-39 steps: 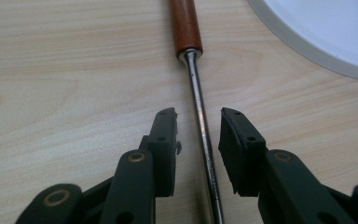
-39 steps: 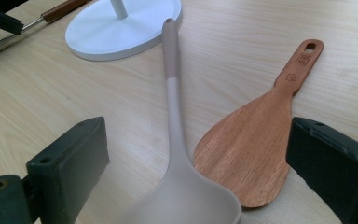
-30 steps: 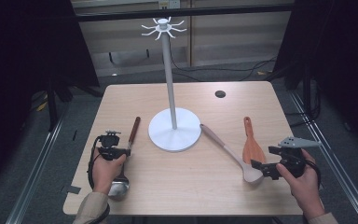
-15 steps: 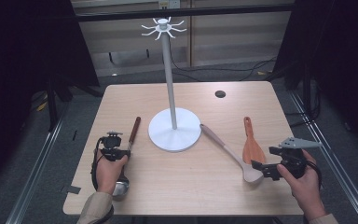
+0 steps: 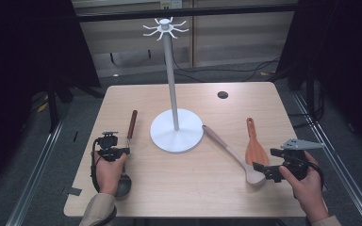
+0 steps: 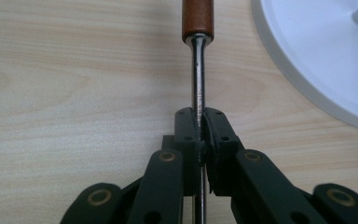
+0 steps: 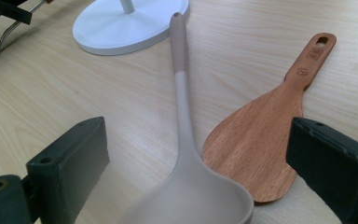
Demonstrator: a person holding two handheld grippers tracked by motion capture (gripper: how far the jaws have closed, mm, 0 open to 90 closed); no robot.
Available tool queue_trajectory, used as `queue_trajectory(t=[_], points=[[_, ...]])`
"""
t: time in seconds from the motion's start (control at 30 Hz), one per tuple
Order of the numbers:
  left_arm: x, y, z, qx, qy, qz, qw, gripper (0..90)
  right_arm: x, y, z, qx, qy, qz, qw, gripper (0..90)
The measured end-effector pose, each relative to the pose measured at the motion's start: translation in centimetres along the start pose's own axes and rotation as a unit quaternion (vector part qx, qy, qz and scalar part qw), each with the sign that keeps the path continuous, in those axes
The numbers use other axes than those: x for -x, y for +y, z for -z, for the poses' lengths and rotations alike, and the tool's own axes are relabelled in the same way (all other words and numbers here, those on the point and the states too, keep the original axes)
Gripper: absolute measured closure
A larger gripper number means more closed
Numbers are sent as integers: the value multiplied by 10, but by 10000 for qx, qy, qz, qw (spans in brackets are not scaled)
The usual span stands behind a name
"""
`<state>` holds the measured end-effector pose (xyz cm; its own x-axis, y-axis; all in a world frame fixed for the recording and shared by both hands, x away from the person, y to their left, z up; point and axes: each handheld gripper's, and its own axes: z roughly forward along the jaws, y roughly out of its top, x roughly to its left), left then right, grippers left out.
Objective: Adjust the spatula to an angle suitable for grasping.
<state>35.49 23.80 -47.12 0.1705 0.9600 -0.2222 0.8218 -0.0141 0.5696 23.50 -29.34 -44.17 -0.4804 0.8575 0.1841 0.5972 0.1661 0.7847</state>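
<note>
Fingers on the left gripper [image 6: 200,135] are clamped tight on the thin metal shaft of the ladle [image 6: 198,70], just below its reddish wooden grip, and they've just been closing onto it. From above, the ladle [image 5: 131,128] lies flat on the counter [image 5: 188,188] at the left, grip pointing away from the person, bowl end tucked under the left hand [image 5: 109,169], so I can't really make out the bowl itself. Left gripper [image 5: 109,149] sits about halfway along the ladle.

Right gripper [image 7: 205,168] has its fingers spread wide, nothing pinched. Between them sits the bowl of a grey spoon [image 7: 186,154], with a wooden spatula [image 7: 270,135] just beside it, looks like the two touch at the wide ends. From above, the right gripper [image 5: 266,170] hovers at the spoon's [image 5: 231,153] bowl, spatula [image 5: 253,146] next to it.

White stand [image 5: 175,127] rises mid-counter, hooks on top, ladle just left of its base
</note>
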Motion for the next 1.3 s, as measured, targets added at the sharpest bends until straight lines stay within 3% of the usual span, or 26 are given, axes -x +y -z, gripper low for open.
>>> queue_trajectory(t=[0.17,0.23,0.27,0.4,0.47,0.57,0.67,0.73,0.8,0.93,1.17,1.2,1.27,1.3], points=[[3,2,10,324,-174,5,9993,847,-1,2,0,64,28,8,10000,48],[7,3,16,616,-199,-29,9979,847,0,3,0,81,26,5,10000,48],[7,3,16,616,-199,-29,9979,847,0,3,0,96,29,0,9999,48],[10,4,30,1008,-385,-180,9940,848,-1,4,-1,102,56,3,9999,48],[12,5,36,1149,-510,-130,9920,848,-1,4,-1,225,162,52,9996,47],[19,6,45,1390,-521,-326,9884,849,-2,6,0,308,244,125,9991,34],[24,7,51,1598,-731,-468,9833,849,-1,5,0,300,230,113,9992,34],[27,7,53,1698,-979,-584,9789,849,-1,5,0,293,222,93,9993,34],[32,8,56,1749,-1021,-684,9769,849,-1,5,0,307,233,110,9992,34],[37,7,63,2085,-1139,-755,9684,849,-1,5,0,310,221,112,9992,34],[42,7,74,2451,-1295,-828,9572,849,-1,5,0,306,215,113,9992,34],[43,7,74,2517,-1364,-828,9546,849,-1,5,0,307,215,106,9992,34],[46,7,75,2581,-1411,-866,9518,849,-1,4,0,308,208,110,9992,34],[47,8,75,2601,-1398,-853,9516,849,-1,4,0,307,212,112,9992,34]])
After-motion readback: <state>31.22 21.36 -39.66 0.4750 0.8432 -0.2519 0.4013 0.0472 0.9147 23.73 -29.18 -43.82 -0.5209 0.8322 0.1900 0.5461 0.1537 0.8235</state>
